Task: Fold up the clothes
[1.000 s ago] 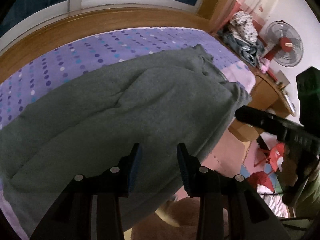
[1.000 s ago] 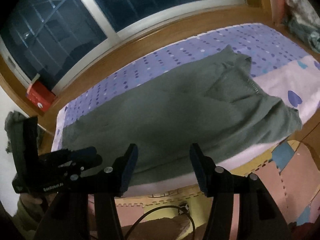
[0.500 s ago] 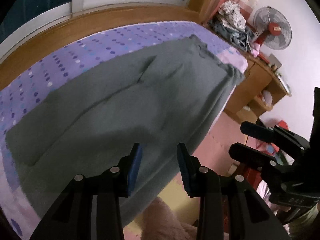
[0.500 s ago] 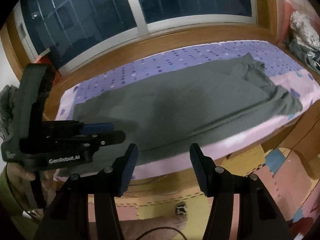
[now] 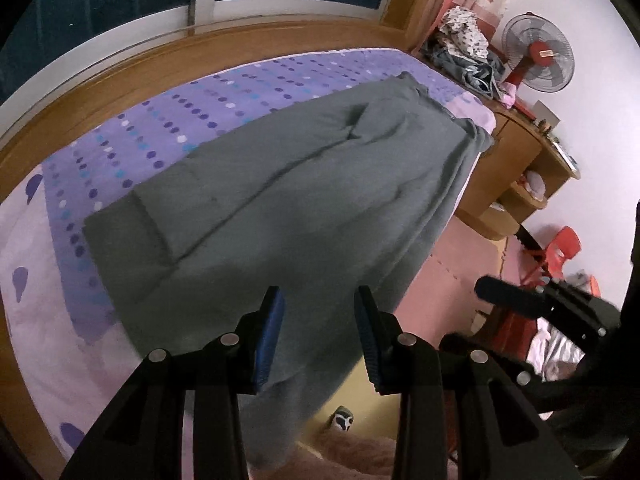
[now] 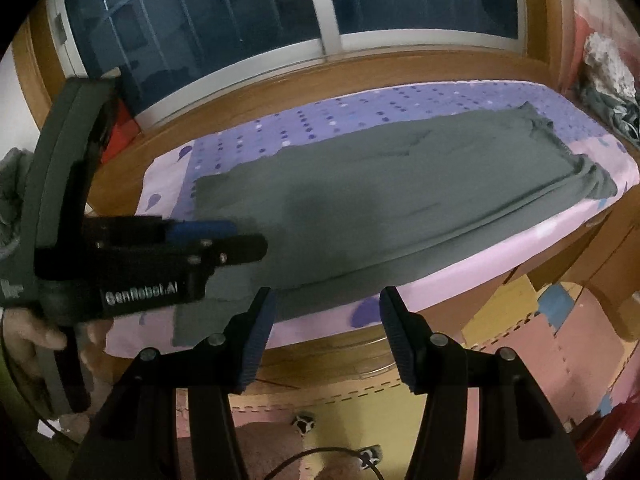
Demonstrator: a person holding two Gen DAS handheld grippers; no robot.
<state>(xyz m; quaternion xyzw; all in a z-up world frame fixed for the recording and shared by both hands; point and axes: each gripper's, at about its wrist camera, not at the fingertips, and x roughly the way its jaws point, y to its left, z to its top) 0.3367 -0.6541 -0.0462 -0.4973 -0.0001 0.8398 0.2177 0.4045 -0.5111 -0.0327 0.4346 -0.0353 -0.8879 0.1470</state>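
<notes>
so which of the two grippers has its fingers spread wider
The right gripper: its blue-padded fingers stand clearly further apart than those of the left gripper. Both are empty, above the grey garment on the bed.

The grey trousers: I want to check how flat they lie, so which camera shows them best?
The right wrist view: the grey trousers appear whole, spread across the purple dotted sheet, one end bunched at the bed's right edge. The left wrist view shows them closer, with clearer creases, but the near part is behind the tongs.
</notes>
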